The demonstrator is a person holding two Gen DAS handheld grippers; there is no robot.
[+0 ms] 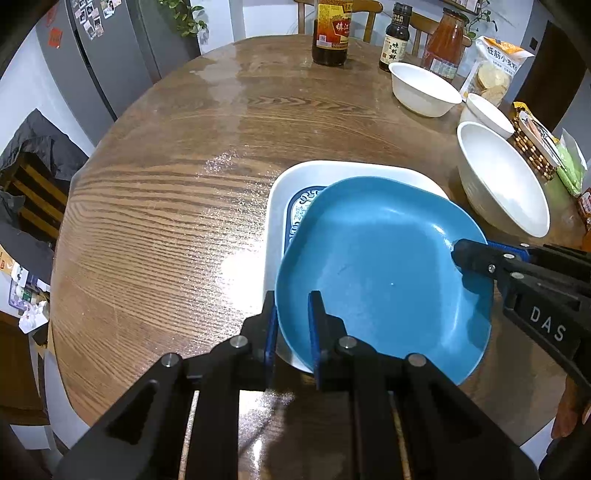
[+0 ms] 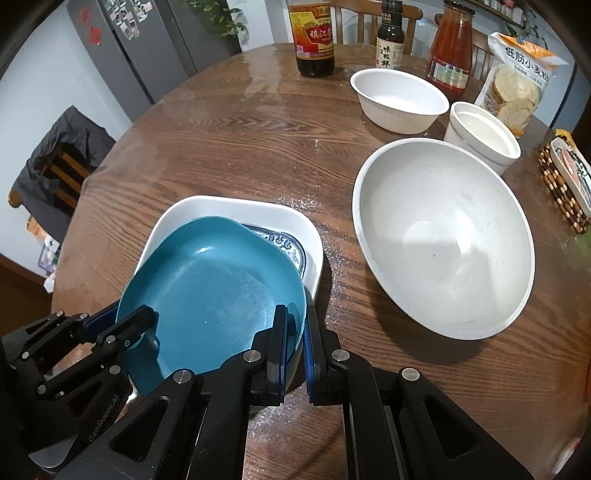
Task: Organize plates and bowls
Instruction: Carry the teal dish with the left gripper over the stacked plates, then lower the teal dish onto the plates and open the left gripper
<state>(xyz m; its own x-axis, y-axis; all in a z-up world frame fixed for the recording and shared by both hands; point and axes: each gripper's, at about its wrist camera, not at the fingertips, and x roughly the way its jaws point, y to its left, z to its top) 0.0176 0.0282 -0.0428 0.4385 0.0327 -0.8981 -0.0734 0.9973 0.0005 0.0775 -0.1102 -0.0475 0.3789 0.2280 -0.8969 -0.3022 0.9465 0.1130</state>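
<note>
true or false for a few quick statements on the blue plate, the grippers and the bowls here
1. Both grippers clamp the blue plate. True: left gripper and right gripper each pinch its rim.
2. The blue plate lies over a white square dish. True.
3. The large white bowl holds soup. False: it is empty.
4. The bowls are stacked together. False: they stand apart on the table.

Blue plate [image 2: 214,284] hides most of patterned dish [image 2: 284,247]; vinegar bottle [image 1: 331,31] top cut off.
</note>
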